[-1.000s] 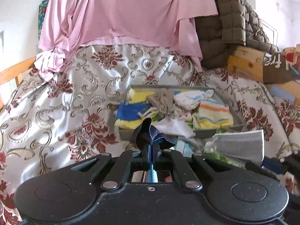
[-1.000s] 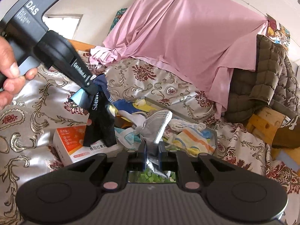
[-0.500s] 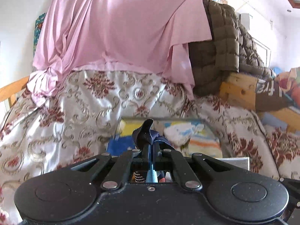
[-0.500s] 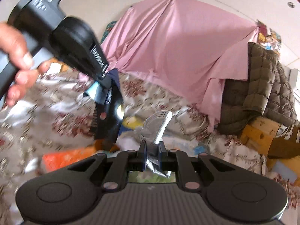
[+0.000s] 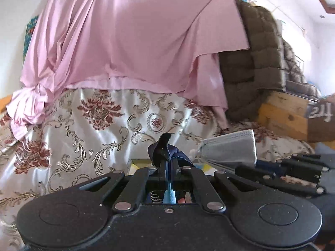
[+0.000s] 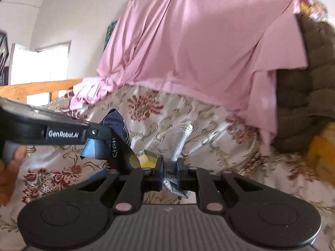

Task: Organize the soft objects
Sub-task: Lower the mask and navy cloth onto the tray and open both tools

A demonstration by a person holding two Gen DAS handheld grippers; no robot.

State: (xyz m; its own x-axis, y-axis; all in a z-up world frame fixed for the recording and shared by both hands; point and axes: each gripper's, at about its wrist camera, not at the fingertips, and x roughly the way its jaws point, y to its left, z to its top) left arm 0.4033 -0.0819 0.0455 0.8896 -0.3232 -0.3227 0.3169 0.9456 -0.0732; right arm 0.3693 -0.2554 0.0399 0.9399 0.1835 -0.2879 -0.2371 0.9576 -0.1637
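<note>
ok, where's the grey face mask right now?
The grey face mask is pinched in the right gripper, held up over the floral bedspread; in the left wrist view it shows right of the dark sock held by the left gripper.

A pink sheet (image 5: 134, 35) drapes over a floral satin bedspread (image 5: 117, 125), beside a brown quilted coat (image 5: 257, 67).

The left tool (image 5: 168, 167) hides most of its navy cloth (image 5: 165, 150).
</note>
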